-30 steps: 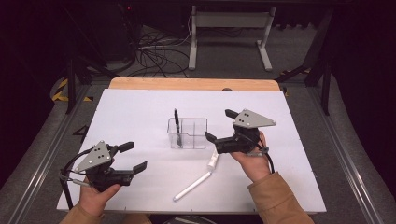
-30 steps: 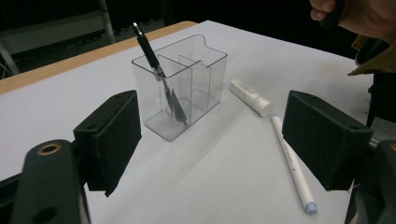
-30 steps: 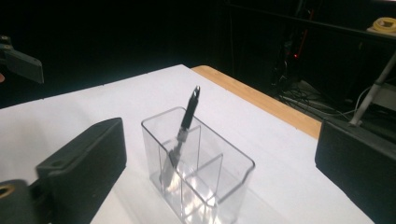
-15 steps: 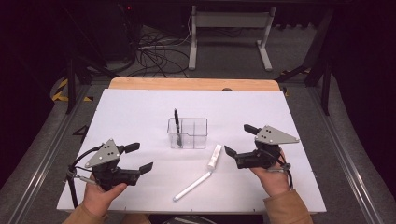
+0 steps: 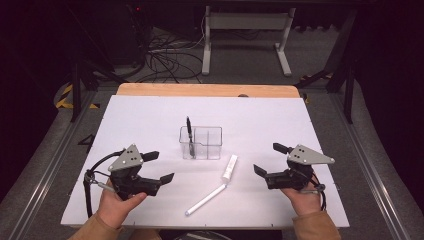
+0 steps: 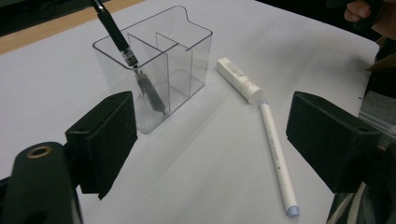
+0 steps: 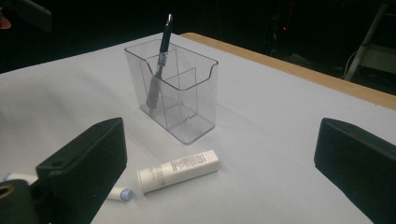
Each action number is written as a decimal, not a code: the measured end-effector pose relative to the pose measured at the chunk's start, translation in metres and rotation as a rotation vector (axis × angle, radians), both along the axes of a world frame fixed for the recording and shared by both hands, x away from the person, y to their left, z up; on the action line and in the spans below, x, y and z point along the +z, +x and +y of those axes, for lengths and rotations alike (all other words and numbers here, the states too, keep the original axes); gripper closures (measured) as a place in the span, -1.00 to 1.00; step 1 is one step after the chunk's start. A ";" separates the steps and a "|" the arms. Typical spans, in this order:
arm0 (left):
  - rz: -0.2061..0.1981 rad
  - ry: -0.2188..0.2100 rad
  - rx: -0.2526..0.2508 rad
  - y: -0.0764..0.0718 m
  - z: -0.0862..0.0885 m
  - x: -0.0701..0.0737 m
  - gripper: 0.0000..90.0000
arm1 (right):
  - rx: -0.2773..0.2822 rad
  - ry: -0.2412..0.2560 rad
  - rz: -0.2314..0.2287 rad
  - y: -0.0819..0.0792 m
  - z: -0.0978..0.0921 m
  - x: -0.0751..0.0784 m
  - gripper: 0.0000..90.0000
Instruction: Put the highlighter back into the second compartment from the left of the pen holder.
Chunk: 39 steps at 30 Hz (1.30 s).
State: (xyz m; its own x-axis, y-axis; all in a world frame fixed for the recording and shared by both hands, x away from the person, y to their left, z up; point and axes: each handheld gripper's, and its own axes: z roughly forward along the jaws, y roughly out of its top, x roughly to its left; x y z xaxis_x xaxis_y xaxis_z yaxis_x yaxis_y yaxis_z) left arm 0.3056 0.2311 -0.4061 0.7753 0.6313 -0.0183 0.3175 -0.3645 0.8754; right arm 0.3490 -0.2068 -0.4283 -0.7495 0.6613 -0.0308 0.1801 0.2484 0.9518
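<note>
At the left our left gripper [image 5: 159, 166] hangs with jaws spread, empty. The black pen [image 5: 189, 131] stands tilted in the clear organizer's [image 5: 201, 143] left compartment. The white marker [image 5: 205, 199] lies diagonally, its long axis running near-left to far-right, meeting the short white tube [image 5: 230, 168]. Our right gripper [image 5: 270, 159] is spread, empty.

A clear plastic organiser [image 5: 201, 143] with compartments stands upright mid-table; a black pen [image 5: 189, 131] leans in its left compartment, tip down. Just beside its right front corner lies a short white tube [image 5: 230, 168], and nearly touching that tube's near end, a long white marker [image 5: 205, 199] lies flat, angled leftward
</note>
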 end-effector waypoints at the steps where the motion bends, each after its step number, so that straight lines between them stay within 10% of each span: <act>1: 0.003 0.002 0.002 0.000 -0.001 0.001 -0.63 | -0.004 0.000 0.001 0.000 -0.001 -0.001 -0.91; 16: 0.084 -0.027 -0.001 0.001 -0.014 0.005 -0.69 | -0.030 0.010 -0.011 -0.002 -0.005 0.002 -0.82; 39: 0.156 0.101 -0.085 0.006 -0.063 0.004 -0.51 | -0.045 -0.009 -0.016 -0.004 -0.005 0.004 -0.71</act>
